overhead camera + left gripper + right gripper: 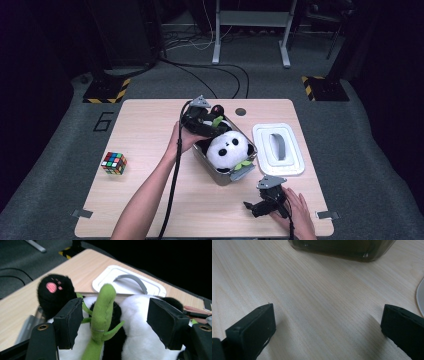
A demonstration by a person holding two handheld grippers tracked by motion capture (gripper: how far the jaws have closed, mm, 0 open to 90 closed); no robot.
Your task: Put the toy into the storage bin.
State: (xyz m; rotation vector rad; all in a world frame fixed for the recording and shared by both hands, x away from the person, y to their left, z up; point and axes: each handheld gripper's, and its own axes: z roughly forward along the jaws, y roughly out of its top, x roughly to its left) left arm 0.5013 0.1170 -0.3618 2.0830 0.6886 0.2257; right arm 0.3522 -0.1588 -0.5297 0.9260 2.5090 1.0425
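A black-and-white panda plush (227,147) lies in a metal box (220,176) at the middle of the table. My left gripper (212,125) is over the box's far end, held by a hand. In the left gripper view my left gripper (117,320) is open. The plush's green bamboo stalk (102,312) stands between the jaws, nearer the left one, and neither pad presses it. A black paw with pink pads (53,290) sticks up behind it. My right gripper (252,206) rests open on the table near the front right, with nothing between its jaws (328,327).
A white lid with a grey handle (278,148) lies right of the box. A colour cube (114,163) sits near the table's left edge. The box's wall (342,247) is just ahead of my right gripper. Cables and stand legs are on the floor beyond the table.
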